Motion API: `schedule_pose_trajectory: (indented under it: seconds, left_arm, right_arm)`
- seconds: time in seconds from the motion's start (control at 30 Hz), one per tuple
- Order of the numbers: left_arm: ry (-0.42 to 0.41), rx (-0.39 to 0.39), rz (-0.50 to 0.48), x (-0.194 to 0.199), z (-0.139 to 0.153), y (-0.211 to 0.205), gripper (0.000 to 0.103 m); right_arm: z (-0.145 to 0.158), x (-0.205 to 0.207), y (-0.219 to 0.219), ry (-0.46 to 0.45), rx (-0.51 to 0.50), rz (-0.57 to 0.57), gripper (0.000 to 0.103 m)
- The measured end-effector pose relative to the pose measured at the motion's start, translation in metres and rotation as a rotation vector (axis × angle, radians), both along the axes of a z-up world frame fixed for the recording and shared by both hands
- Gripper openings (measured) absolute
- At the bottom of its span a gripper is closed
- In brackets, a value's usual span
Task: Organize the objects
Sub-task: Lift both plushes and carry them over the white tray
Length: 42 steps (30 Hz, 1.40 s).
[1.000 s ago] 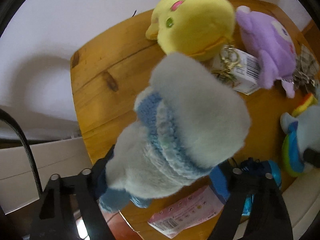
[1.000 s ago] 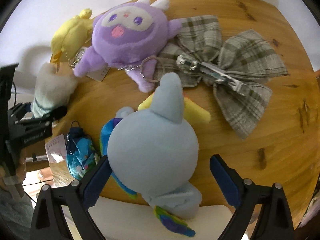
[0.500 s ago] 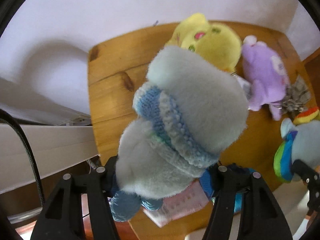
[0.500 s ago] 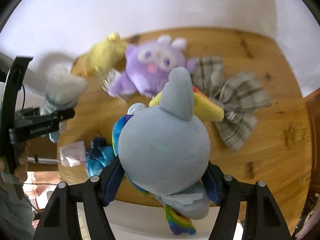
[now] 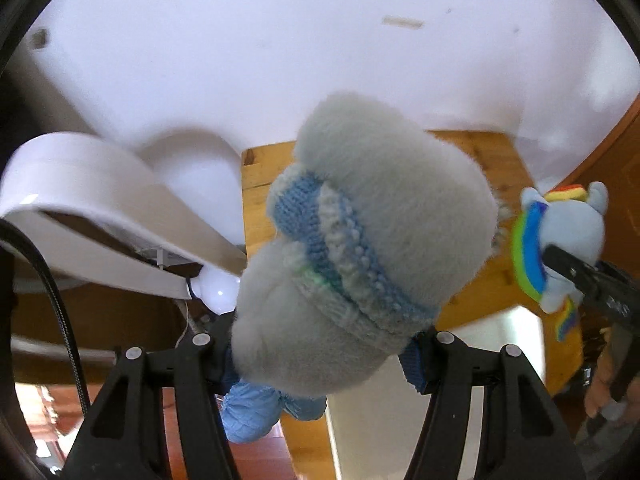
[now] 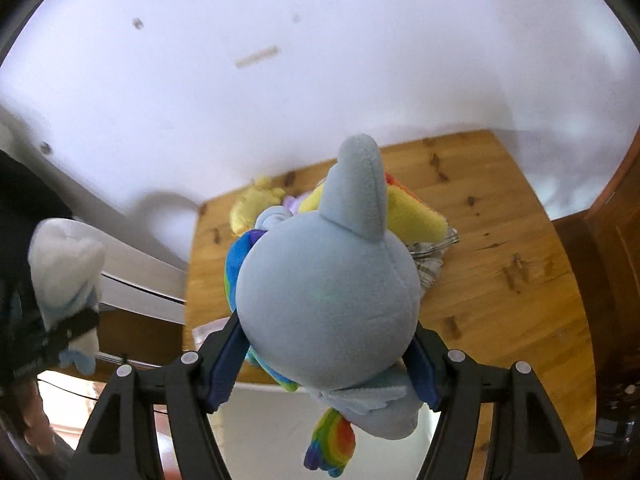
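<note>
Grey plush [image 5: 360,248] in L jaws, rainbow pony [image 6: 332,300] in R

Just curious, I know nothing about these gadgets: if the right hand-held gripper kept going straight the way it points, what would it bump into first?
Probably the white wall above the wooden table; the blue pony plush it grips would touch first. Depth is unclear.

Your two wrist cameras look forward and down from above the wooden table [image 6: 500,240], each plush close up, both sharing that tabletop [image 5: 500,160].
</note>
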State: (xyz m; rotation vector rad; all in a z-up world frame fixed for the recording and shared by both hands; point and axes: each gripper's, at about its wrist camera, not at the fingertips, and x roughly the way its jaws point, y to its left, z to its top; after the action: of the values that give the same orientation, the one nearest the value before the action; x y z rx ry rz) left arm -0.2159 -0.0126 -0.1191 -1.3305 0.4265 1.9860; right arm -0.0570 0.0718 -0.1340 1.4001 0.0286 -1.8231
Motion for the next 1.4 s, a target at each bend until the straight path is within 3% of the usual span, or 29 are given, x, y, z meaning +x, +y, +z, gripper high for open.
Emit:
schedule_pose_trajectory:
  seconds: [0.27,0.6,0.63,0.8,1.0,1.4]
  left_arm:
    - [-0.004,0.084,0.034,0.093,0.066,-0.045,0.066]
    - [0.021,0.141,0.05,0.162,0.095,-0.062,0.067]
    - [0.026,0.139,0.051,0.164,0.095,-0.061,0.067]
    - [0.006,0.154,0.065,0.179,0.097,-0.062,0.068]
    - [0.059,0.114,0.123,0.185,0.089,-0.064,0.068]
    - [0.009,0.102,0.158,0.184,0.075,-0.055,0.069]
  right_arm:
    - [0.069,0.037,0.066,0.038,-0.054,0.056,0.071]
    - [0.099,0.076,0.112,-0.008,-0.039,0.135,0.072]
    - [0.101,0.081,0.115,-0.168,-0.175,0.182,0.072]
    - [0.097,0.092,0.124,-0.186,-0.163,0.167,0.073]
    - [0.087,0.102,0.131,-0.239,-0.14,0.168,0.073]
    - [0.085,0.102,0.139,-0.24,-0.118,0.147,0.073]
